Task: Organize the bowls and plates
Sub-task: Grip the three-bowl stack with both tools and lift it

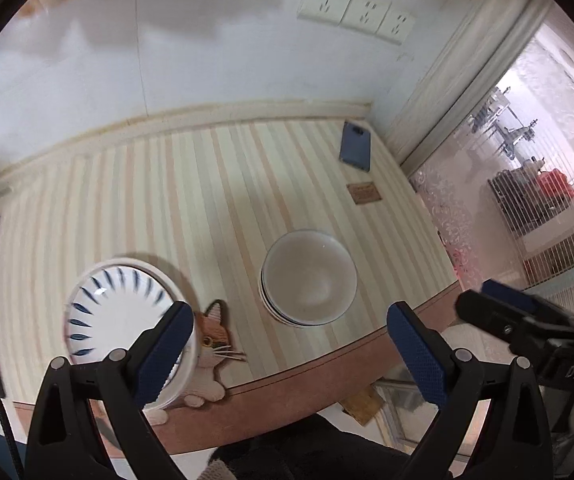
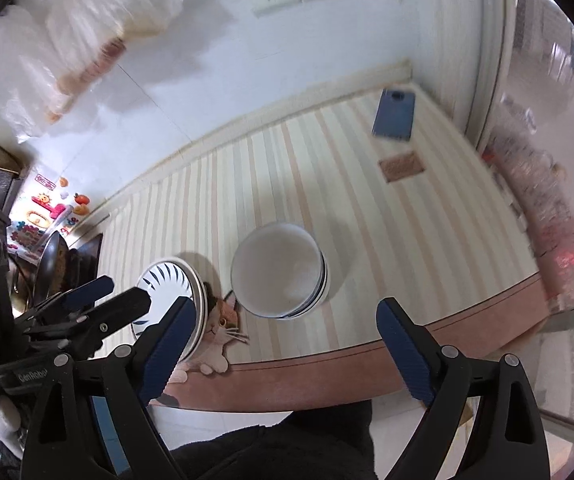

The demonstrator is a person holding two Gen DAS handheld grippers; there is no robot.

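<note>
A stack of white bowls (image 1: 309, 278) (image 2: 279, 276) stands on the striped table near its front edge. To its left sits a stack of white plates with blue dashes (image 1: 123, 320) (image 2: 171, 280), partly over a cat-shaped mat (image 1: 217, 336) (image 2: 225, 324). My left gripper (image 1: 291, 336) hangs open above the front edge, with its left finger over the plates' rim and nothing between its fingers. My right gripper (image 2: 287, 328) is also open and empty, in front of the bowls. The left gripper (image 2: 87, 300) shows at the left of the right wrist view, and the right gripper (image 1: 499, 304) at the right of the left wrist view.
A blue phone (image 1: 355, 146) (image 2: 394, 114) and a small brown card (image 1: 363, 193) (image 2: 402, 166) lie at the far right of the table (image 1: 191, 200). The wall with sockets (image 1: 357, 10) runs behind. A dark pan and clutter (image 2: 51, 264) sit at the left. A glass door (image 1: 507, 160) stands right.
</note>
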